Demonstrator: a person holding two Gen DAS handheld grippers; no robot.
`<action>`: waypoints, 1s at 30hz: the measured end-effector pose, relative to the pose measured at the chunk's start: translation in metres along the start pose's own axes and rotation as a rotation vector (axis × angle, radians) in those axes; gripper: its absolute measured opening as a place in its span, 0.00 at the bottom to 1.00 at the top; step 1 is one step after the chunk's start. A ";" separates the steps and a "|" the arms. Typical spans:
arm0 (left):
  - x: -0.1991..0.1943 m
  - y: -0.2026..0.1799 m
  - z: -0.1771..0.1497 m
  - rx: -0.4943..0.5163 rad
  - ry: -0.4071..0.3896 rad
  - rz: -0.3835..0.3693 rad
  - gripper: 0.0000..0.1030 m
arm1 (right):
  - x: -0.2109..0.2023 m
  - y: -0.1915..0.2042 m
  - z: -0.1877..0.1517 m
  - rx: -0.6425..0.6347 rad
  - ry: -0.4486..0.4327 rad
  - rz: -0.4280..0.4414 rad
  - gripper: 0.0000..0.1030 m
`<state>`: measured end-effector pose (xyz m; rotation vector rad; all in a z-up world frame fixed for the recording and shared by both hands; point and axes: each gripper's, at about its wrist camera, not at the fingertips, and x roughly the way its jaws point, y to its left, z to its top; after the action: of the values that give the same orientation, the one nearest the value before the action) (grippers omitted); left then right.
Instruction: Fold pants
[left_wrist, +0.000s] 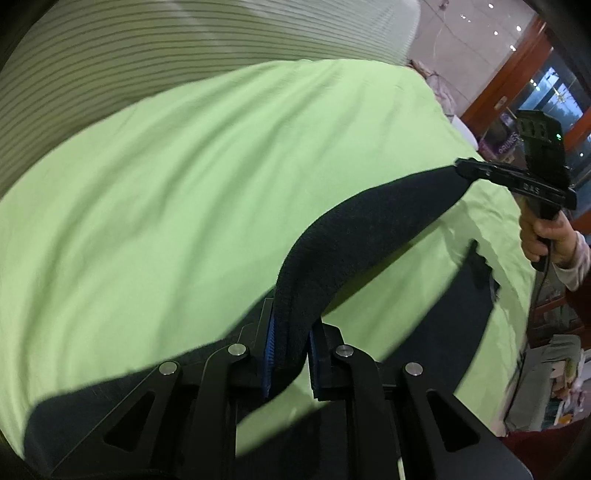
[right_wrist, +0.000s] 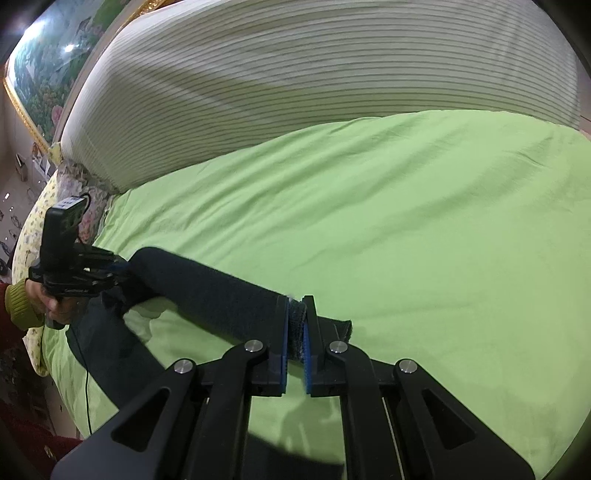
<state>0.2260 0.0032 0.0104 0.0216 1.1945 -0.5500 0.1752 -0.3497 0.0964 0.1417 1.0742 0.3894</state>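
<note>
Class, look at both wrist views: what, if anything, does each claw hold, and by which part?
Both hold the dark pants. The left claw and the right claw each pinch one end of the same edge, stretched between them above the green sheet.

I count one pair of dark pants (left_wrist: 369, 221), two grippers — left (left_wrist: 290, 354), right (right_wrist: 295, 347) — one green bed (right_wrist: 406, 221), one striped pillow (right_wrist: 295, 92).

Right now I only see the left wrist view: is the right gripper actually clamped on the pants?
Observer: Yes. The right gripper is shut on the pants, with a bunched edge pinched between its jaws.
Operator: Any cloth poking past it?
Observer: A short tab sticks out on its right side.
Operator: What lies behind my left gripper?
Observer: A floral pillow lies beyond the left gripper.
</note>
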 end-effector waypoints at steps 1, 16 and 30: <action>-0.003 -0.008 -0.008 0.000 -0.002 -0.006 0.13 | -0.002 0.003 -0.004 -0.002 -0.001 0.000 0.07; -0.021 -0.094 -0.103 0.077 -0.072 0.042 0.13 | -0.037 0.013 -0.086 -0.028 0.076 -0.086 0.07; -0.007 -0.124 -0.145 0.123 -0.005 0.126 0.42 | -0.027 0.009 -0.129 0.027 0.154 -0.193 0.22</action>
<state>0.0460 -0.0582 -0.0058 0.1989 1.1445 -0.5119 0.0490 -0.3609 0.0603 0.0317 1.2337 0.2142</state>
